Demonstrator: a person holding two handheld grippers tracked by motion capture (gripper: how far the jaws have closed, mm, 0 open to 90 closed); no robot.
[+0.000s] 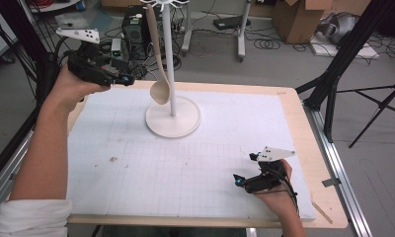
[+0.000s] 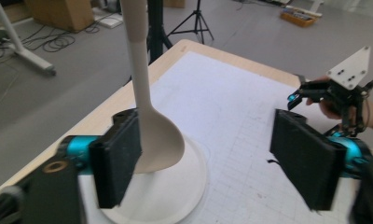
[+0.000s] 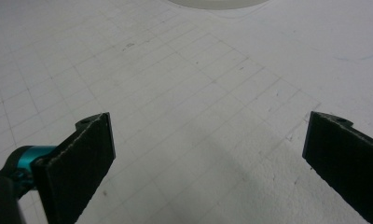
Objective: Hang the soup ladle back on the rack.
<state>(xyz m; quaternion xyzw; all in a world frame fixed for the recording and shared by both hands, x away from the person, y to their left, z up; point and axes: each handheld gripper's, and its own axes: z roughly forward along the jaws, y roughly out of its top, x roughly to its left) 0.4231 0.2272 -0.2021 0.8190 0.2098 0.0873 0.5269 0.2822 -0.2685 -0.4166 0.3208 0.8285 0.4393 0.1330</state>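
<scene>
While the spoon [image 1: 158, 59] hangs from the stand [image 1: 173, 116] at upper centre, left gripper [image 2: 205, 163] gapes around its bowl; right gripper [image 1: 241, 181] rests open, lower right. Spoon looks light, rigid, smooth; the neck seems best to grasp.

High view: fixed above the person's side, looking forward and down; it takes in the whole table [image 1: 304, 148], the gridded white mat [image 1: 185, 163] and the floor beyond.
Left gripper view: rides the left gripper [image 1: 117, 74] at the table's far left corner, facing across the mat, very near the hanging spoon [image 2: 149, 121] and the stand's round base [image 2: 175, 196].
Right gripper view: rides the right gripper [image 1: 242, 181] near the front right edge, low over the mat [image 3: 184, 93], facing the far side.
Shared: high and left views both hold the spoon [image 1: 158, 59], base [image 1: 173, 121] and right gripper [image 2: 315, 95]; all three see the mat [image 2: 231, 116].
</scene>
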